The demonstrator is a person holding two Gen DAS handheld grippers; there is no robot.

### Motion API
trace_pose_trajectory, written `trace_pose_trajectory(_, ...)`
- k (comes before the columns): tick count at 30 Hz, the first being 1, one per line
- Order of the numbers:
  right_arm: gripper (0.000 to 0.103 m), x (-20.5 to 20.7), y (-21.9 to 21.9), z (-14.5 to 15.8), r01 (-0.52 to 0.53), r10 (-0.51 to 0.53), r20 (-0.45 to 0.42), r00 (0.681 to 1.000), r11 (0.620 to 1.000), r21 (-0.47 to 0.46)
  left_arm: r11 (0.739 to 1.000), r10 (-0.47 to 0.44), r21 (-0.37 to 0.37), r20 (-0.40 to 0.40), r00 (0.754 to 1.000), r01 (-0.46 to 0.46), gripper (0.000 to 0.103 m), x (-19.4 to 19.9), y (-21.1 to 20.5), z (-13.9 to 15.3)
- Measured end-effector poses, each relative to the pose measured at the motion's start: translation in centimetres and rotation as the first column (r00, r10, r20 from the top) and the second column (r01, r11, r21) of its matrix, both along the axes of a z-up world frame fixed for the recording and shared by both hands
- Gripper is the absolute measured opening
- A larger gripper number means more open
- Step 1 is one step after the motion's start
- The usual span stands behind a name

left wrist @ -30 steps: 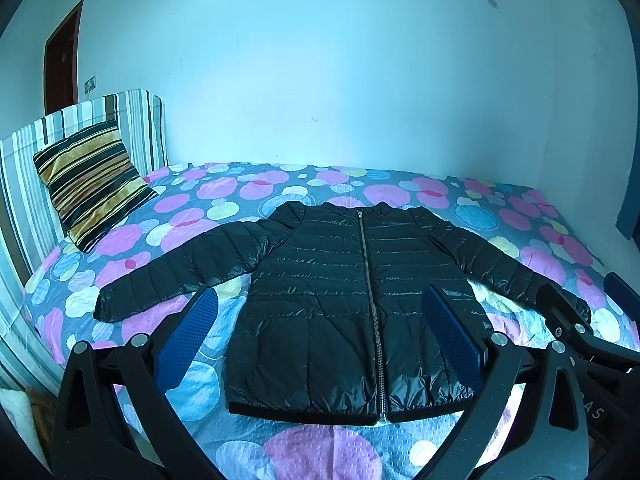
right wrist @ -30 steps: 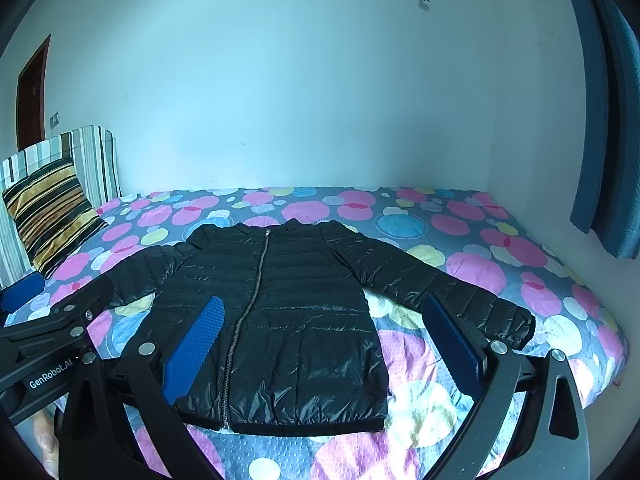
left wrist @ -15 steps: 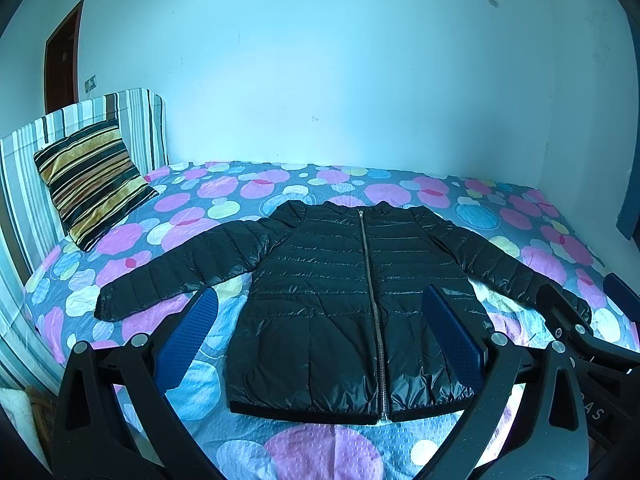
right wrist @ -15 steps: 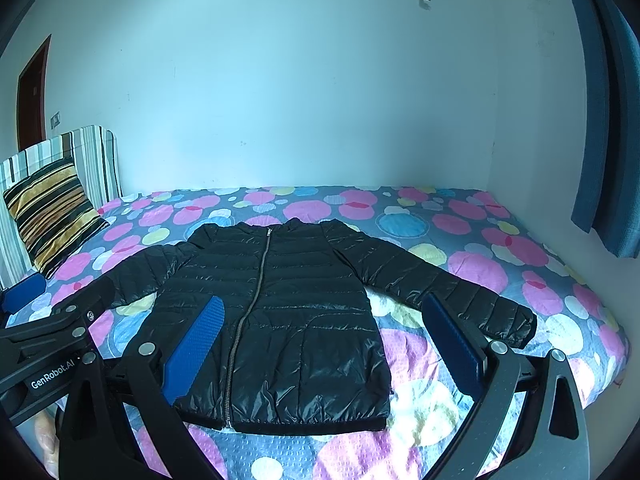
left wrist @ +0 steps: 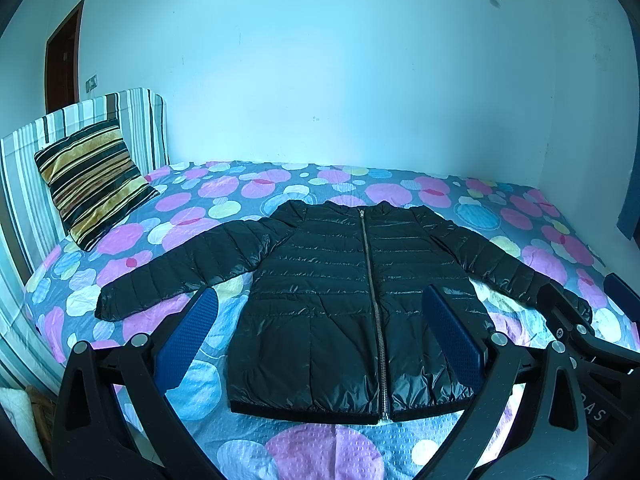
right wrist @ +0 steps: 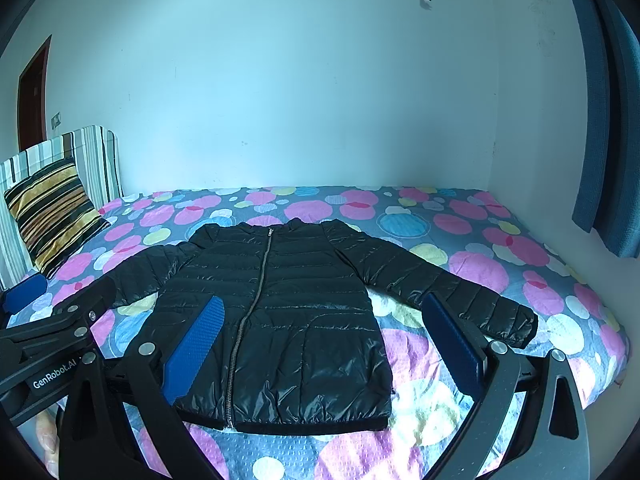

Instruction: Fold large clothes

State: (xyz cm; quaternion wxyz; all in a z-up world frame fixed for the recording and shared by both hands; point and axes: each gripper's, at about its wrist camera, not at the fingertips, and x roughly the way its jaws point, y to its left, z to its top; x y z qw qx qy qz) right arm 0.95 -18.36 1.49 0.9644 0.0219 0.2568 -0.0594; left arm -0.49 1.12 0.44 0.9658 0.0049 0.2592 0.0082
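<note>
You are standing at the foot side of a bed [left wrist: 320,452] that is filling most of the room under a spotted cover, with a striped cushion [left wrist: 94,182] leaning at its head end, well apart from the work. The black puffer jacket [left wrist: 344,304] is lying flat and face up in the middle of the cover, zipped shut, both sleeves spreading outward and the hem lying nearest to you. Nothing looks folded yet, so the step in hand is probably the first sleeve fold. You are holding the left gripper [left wrist: 320,332] above the hem with its blue pads wide apart and nothing between them, and the right gripper [right wrist: 320,340] is hanging likewise spread and empty over the jacket's lower half. The shiny shell is likely slippery and the filling springy, so you should be pinching deep at a cuff [right wrist: 516,328], taking both layers, not just the skin. Carry the sleeve low across the chest toward the zipper [left wrist: 374,300], keeping the crease along the shoulder seam, and press it flat before letting go so it is not puffing back.
</note>
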Motion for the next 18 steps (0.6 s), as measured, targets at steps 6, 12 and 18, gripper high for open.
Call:
trace_pose_trajectory(6,0.098,0.01,0.18,0.04,-0.001,0.001,-0.001,1.000,1.000,0.002,1.000,0.001,0.000,0.002,1.000,-0.001,0.101,-0.11,0.14,-0.14)
trace_pose_trajectory(12,0.098,0.02,0.17,0.02,-0.001,0.001,-0.001,1.000,1.000,0.002,1.000,0.001,-0.002,0.000,1.000,-0.001,0.101,-0.17,0.22,-0.24)
trace_pose_trajectory(18,0.098,0.02,0.18,-0.01,-0.001,0.001,-0.001,1.000,1.000,0.002,1.000,0.001,-0.002,-0.001,1.000,-0.001,0.101,-0.14,0.19,-0.22)
